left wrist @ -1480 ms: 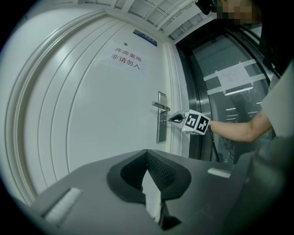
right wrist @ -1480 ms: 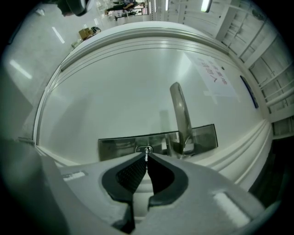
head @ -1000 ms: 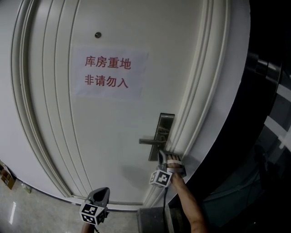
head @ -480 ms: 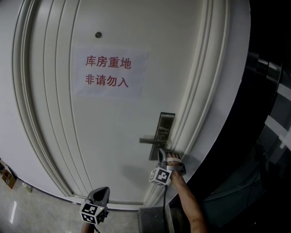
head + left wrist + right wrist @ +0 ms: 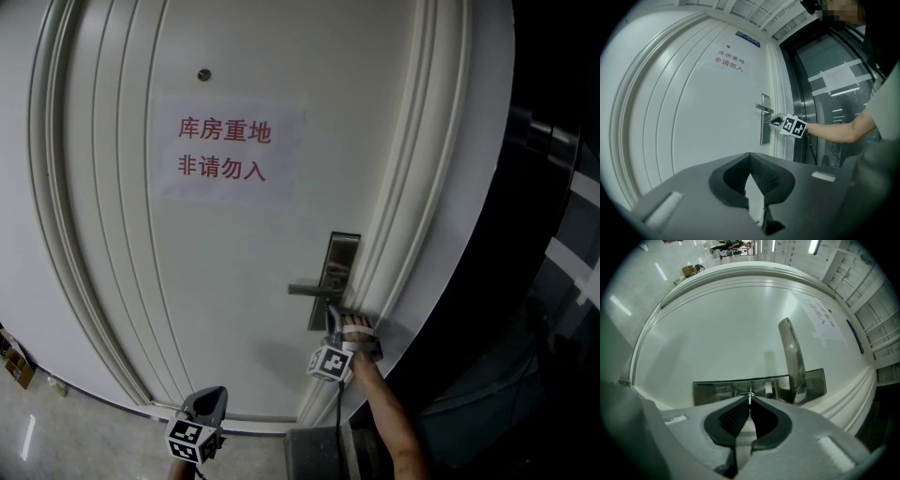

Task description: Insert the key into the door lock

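The white door (image 5: 234, 300) carries a metal lock plate (image 5: 341, 267) with a lever handle (image 5: 312, 290). My right gripper (image 5: 335, 322) is pushed up against the lower part of that plate, just under the handle. In the right gripper view my right gripper (image 5: 750, 402) is shut on a small metal key (image 5: 750, 397), whose tip touches the lock plate (image 5: 715, 392) beside the handle (image 5: 791, 355). My left gripper (image 5: 208, 405) hangs low and well back from the door; its jaws are shut with nothing in them (image 5: 750, 157). It looks at the right gripper (image 5: 773, 122) at the plate (image 5: 764, 136).
A paper sign (image 5: 225, 150) with red characters is taped high on the door, under a peephole (image 5: 202, 73). Moulded door frame (image 5: 412, 234) runs right of the lock, then dark glass (image 5: 553, 281). The person's forearm (image 5: 389, 422) reaches in from below. A cardboard box (image 5: 11, 361) sits on the floor at left.
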Tool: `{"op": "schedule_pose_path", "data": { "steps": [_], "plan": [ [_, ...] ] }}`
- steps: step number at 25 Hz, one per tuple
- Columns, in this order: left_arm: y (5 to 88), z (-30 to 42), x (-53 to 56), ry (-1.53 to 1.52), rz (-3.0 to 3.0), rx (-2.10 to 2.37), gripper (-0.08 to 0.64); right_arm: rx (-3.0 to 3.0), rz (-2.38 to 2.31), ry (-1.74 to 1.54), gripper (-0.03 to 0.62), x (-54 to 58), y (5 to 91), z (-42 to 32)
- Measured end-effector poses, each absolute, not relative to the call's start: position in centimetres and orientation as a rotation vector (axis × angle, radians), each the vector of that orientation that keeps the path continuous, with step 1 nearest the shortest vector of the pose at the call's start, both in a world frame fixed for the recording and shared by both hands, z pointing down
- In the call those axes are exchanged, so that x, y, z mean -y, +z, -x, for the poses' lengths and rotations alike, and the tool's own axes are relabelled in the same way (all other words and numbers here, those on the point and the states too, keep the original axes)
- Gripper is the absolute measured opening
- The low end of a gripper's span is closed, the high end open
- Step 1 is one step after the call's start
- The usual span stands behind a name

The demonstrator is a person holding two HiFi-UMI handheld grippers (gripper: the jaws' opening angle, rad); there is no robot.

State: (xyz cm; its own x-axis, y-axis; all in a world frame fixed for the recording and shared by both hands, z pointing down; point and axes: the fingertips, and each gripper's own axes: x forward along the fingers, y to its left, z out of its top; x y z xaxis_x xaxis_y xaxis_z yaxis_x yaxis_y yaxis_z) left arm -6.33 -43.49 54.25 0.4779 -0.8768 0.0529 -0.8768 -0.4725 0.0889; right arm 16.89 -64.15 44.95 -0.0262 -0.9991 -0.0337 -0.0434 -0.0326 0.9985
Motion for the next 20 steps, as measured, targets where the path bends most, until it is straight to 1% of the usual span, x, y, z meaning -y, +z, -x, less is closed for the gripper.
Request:
{"op": "schedule_pose_path", "data": {
  "steps": [6,11,14,20],
  "plan": [
    [54.43,6.47,43.21,0.003,-2.606,1.558,0.003,1.257,-1.262,-1.227,0.015,64.07,44.72,-16.86],
    [54.38,6.63,42.99,-0.002,-2.606,1.562,0.003,1.284,-1.267,-1.186,0.095,63.9,44.83,-16.77],
    [54.32,6.72,42.84,-0.007,-2.606,1.564,0.003,1.278,-1.269,-1.185,0.114,63.94,44.99,-16.93],
    [54.17,7.26,42.57,-0.007,-2.609,1.572,0.003,1.276,-1.272,-1.198,0.115,63.68,44.91,-16.78]
  ]
}}
